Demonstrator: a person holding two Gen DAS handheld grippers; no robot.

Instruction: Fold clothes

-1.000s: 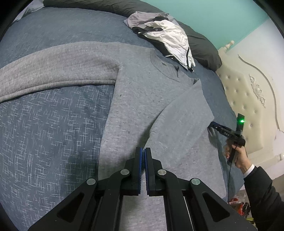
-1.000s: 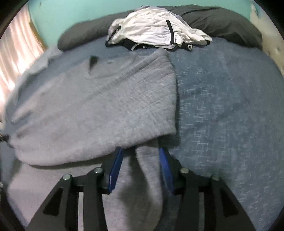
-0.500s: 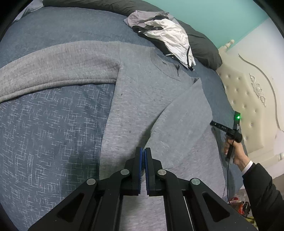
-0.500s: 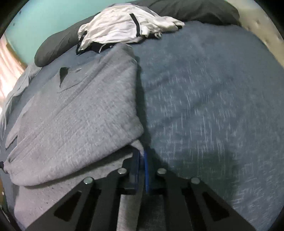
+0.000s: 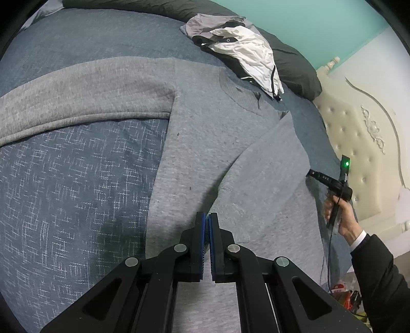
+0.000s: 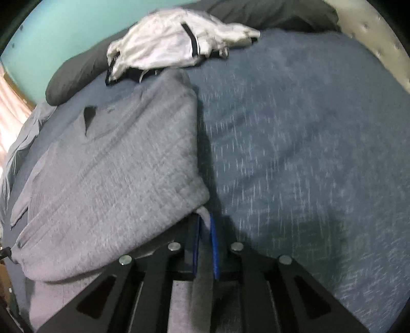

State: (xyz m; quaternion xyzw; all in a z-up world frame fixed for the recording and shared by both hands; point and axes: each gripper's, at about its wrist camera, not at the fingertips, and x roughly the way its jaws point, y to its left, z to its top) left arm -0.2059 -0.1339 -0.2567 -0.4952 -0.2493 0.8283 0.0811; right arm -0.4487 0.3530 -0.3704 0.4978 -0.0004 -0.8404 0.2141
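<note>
A bed [image 5: 77,179] with a blue-grey woven cover, flecked with short white dashes, stands against a teal wall [image 5: 320,23]; beside it is a cream tufted headboard [image 5: 358,133] with buttoned padding and a carved scroll. A long dark grey pillow [image 5: 289,61] lies along the far edge, and on it sits a crumpled heap of white and black clothes [image 5: 243,51].

Small pale markings show on the arm of the right hand-held gripper [image 5: 311,174] in the left wrist view, too small to read.

The grey sweater [image 5: 205,143], a soft knit with faint ribbed lines, lies spread on the bed, collar toward the pillow. One sleeve [image 5: 77,102] stretches out flat across the cover; the other side is folded over the body, giving a straight diagonal edge.

The left hand-held gripper [image 5: 206,217] is closed, its blue pads nearly touching with nothing visible between them, its tips over the sweater's lower part. The right hand-held gripper [image 6: 205,222], gripped by a hand [image 5: 338,212] in a dark sleeve with a white cuff, has a strip of grey sweater fabric pinched between its blue pads at the corner of the folded part; its jaws are just starting to part, with only a narrow gap between them. A green light [image 5: 347,163] glows on it.
</note>
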